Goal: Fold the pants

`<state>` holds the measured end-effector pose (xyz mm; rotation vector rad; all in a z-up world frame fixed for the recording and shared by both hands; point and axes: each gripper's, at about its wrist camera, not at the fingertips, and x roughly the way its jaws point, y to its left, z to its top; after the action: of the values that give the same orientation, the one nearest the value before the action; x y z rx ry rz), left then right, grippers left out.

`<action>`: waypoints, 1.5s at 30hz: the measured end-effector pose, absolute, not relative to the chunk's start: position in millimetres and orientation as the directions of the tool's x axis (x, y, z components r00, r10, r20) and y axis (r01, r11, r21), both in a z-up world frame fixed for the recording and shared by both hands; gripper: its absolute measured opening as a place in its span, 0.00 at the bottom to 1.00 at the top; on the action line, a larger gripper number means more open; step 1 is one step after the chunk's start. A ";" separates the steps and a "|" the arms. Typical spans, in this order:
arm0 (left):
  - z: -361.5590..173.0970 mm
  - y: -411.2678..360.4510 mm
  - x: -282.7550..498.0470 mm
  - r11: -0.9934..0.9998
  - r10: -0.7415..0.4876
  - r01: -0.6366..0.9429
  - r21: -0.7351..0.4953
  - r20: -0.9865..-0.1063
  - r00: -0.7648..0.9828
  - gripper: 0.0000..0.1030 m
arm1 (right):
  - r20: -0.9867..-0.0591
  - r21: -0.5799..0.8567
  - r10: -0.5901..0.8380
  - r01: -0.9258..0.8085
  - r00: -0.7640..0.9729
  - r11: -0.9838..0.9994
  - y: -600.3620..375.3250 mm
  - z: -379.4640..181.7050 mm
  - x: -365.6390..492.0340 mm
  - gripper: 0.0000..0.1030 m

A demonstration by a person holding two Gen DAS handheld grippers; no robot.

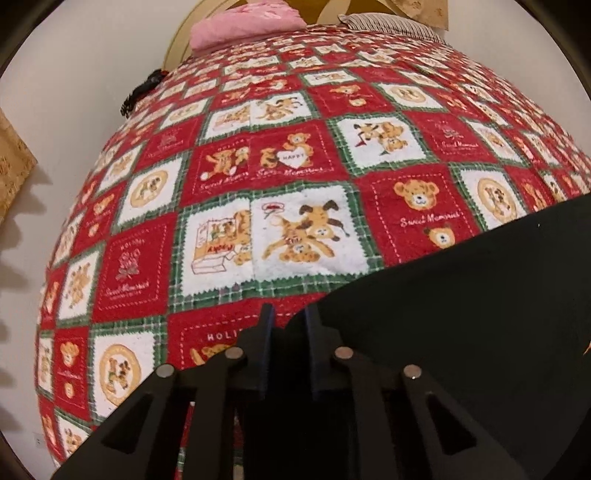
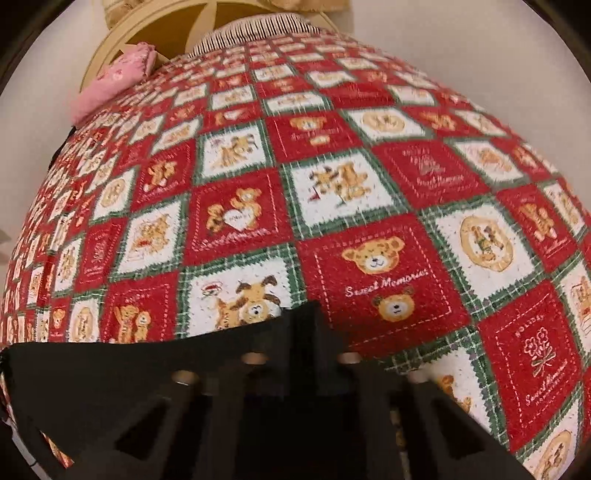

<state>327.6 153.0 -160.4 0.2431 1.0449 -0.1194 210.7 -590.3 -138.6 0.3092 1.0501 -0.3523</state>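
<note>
The left gripper (image 1: 288, 325) pointed steeply down at the bed, its two dark fingers (image 1: 266, 332) drawn to a narrow gap. The corner of the black pants (image 1: 461, 295) lay between them, its edge running in from the right, and the pads appeared to pinch it. From there the black cloth spread away to the right and lower part of the left wrist view, lying on the quilt.

The right gripper (image 2: 308, 325) also pointed down, its jaws drawn together on the upper edge of the same pants (image 2: 129, 369); the fingertips were dark against dark cloth, so the exact contact was hard to make out. In that view the fabric stretched off to the left along the bottom.

Under both lay a red, white and green patchwork quilt (image 1: 295, 166) printed with teddy bears. At the far end of the bed sat a pink folded cloth (image 1: 243, 26) and a striped pillow (image 1: 391, 22), against a cream headboard (image 2: 155, 33).
</note>
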 end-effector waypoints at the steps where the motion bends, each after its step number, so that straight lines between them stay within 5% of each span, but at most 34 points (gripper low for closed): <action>1: -158.4 153.2 325.2 0.965 0.015 0.219 0.147 -0.859 0.512 0.15 | -0.872 0.079 -0.142 0.422 0.468 0.903 -587.4 -133.5 207.9 0.05; 14: -99.8 179.4 278.7 0.990 -0.092 0.139 0.011 -0.695 0.713 0.15 | -0.594 0.127 -0.197 0.333 0.780 0.934 -543.0 -41.3 108.2 0.04; 23: -81.5 201.7 211.5 0.976 -0.216 0.188 -0.106 -0.529 0.821 0.15 | -0.435 0.202 -0.198 0.310 0.878 0.929 -518.4 -32.1 8.3 0.04; 30: -102.8 217.9 151.4 0.959 -0.284 0.241 -0.151 -0.476 0.832 0.15 | -0.458 0.236 -0.222 0.358 0.861 0.903 -517.6 -59.1 -49.8 0.04; 45: -158.7 213.2 91.6 0.956 -0.276 0.283 -0.073 -0.542 0.793 0.17 | -0.568 0.246 -0.245 0.446 0.786 0.861 -520.8 -110.7 -107.1 0.05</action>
<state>91.6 213.2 -158.7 0.0123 0.5812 -0.3006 -107.1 -520.8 -110.7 0.3829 0.5517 -0.3827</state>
